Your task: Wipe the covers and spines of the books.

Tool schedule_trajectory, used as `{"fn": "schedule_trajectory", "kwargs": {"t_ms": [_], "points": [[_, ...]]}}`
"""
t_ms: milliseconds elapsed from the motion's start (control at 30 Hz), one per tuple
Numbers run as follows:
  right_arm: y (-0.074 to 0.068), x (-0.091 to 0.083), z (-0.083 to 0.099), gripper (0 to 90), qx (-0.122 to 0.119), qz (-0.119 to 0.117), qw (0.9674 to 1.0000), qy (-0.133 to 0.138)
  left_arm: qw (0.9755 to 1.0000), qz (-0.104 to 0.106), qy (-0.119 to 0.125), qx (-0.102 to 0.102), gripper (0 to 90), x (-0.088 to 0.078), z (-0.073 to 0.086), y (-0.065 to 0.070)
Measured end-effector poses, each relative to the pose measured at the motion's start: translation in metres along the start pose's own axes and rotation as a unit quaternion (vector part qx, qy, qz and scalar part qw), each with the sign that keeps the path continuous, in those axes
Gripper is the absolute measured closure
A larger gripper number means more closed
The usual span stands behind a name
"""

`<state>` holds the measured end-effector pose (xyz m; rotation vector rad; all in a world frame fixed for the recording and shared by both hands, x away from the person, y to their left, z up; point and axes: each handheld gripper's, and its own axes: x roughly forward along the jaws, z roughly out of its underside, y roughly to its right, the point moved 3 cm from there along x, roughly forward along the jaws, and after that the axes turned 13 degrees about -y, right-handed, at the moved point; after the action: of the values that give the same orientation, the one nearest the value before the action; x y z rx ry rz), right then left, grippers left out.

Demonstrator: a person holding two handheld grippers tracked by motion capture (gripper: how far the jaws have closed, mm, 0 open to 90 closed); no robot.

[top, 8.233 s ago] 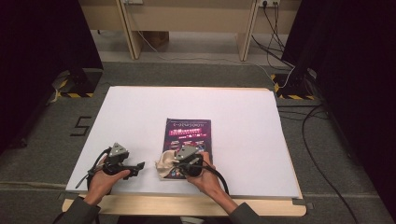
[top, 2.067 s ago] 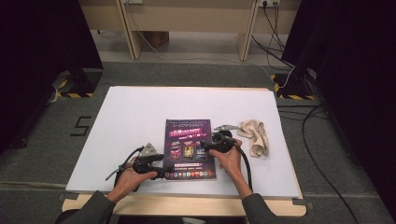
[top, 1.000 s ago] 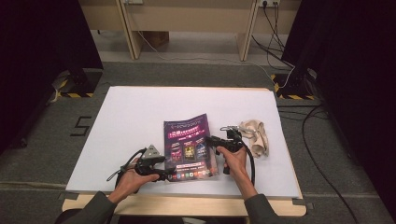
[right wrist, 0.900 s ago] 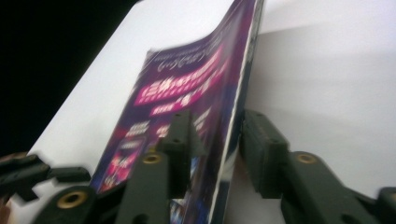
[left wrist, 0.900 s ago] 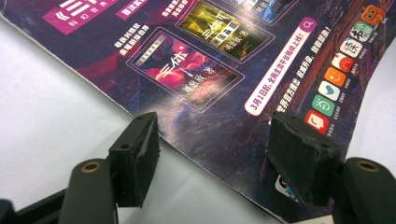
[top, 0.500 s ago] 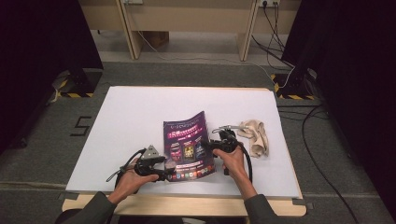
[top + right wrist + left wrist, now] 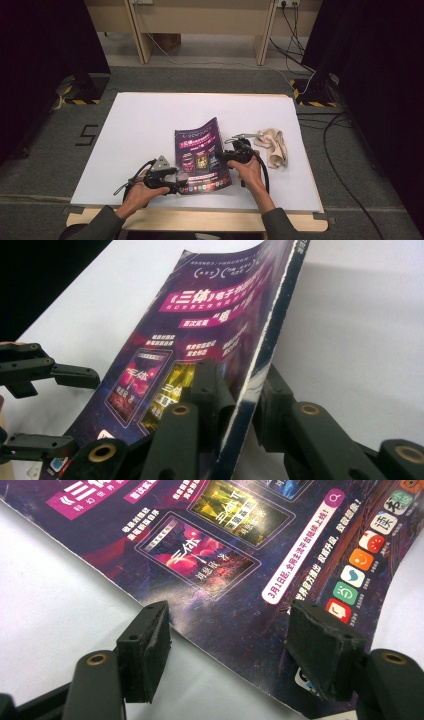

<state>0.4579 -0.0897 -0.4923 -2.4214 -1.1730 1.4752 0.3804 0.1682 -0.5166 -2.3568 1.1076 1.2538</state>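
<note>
Right gripper (image 7: 235,415) view: jaws have just been closing, now pinching the magazine (image 7: 202,155) edge, lifting it; left gripper (image 7: 240,655) gaping, one pad resting on its near corner; high view: cloth (image 7: 272,145) beyond the right hand.

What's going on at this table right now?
A person works a magazine on the white table with two hand-held grippers. The right gripper has just been closing its jaws on the magazine's right edge, which it lifts so that the cover curls up. The left gripper is open, its jaws straddling the magazine's near left corner on the table. A beige cloth lies to the right of the magazine.
</note>
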Motion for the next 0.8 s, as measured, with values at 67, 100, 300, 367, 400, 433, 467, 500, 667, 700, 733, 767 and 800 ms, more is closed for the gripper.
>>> {"fn": "schedule_trajectory", "kwargs": {"t_ms": [67, 100, 300, 367, 400, 433, 467, 500, 667, 700, 733, 767, 800], "points": [[-0.001, -0.001, -0.001, 75.5, -0.009, 0.004, 1.0000, 0.001, 1.0000, 0.002, 0.001, -0.002, 33.2, 0.000, 0.000, 0.000], [-0.002, -0.001, -0.002, 75.9, -0.013, 0.006, 0.9999, 0.001, 1.0000, 0.002, 0.002, -0.002, 33.5, 0.000, 0.000, 0.000], [-0.005, -0.006, -0.009, 79.1, -0.039, 0.015, 0.9991, -0.002, 0.9992, -0.011, 0.025, -0.028, 33.5, -0.009, -0.002, -0.016], [-0.005, -0.008, -0.012, 80.6, -0.041, 0.013, 0.9991, 0.001, 0.9986, -0.016, 0.033, -0.039, 33.4, -0.015, -0.001, -0.023], [-0.005, -0.008, -0.014, 81.2, -0.043, 0.014, 0.9990, -0.001, 0.9983, -0.019, 0.035, -0.043, 33.4, -0.018, 0.000, -0.027], [-0.004, -0.009, -0.016, 81.6, -0.044, 0.013, 0.9990, -0.002, 0.9979, -0.021, 0.039, -0.047, 33.4, -0.021, 0.001, -0.030], [-0.004, -0.010, -0.018, 82.0, -0.044, 0.013, 0.9989, -0.003, 0.9974, -0.022, 0.042, -0.053, 33.4, -0.023, 0.002, -0.033], [-0.004, -0.011, -0.020, 82.4, -0.046, 0.013, 0.9989, -0.004, 0.9972, -0.025, 0.043, -0.056, 33.4, -0.026, 0.003, -0.037], [-0.010, -0.017, -0.029, 83.1, -0.061, 0.023, 0.9977, -0.019, 0.9950, -0.036, 0.053, -0.077, 33.4, -0.036, 0.008, -0.052], [-0.011, -0.018, -0.031, 83.3, -0.065, 0.026, 0.9973, -0.023, 0.9948, -0.038, 0.052, -0.079, 33.4, -0.038, 0.009, -0.054], [-0.011, -0.019, -0.033, 83.5, -0.066, 0.027, 0.9972, -0.024, 0.9944, -0.039, 0.054, -0.082, 33.4, -0.038, 0.010, -0.056], [-0.012, -0.021, -0.035, 83.6, -0.067, 0.027, 0.9970, -0.026, 0.9940, -0.040, 0.055, -0.086, 33.4, -0.039, 0.011, -0.058], [-0.013, -0.022, -0.037, 83.6, -0.070, 0.030, 0.9966, -0.030, 0.9938, -0.042, 0.054, -0.087, 33.5, -0.039, 0.011, -0.059]]}}
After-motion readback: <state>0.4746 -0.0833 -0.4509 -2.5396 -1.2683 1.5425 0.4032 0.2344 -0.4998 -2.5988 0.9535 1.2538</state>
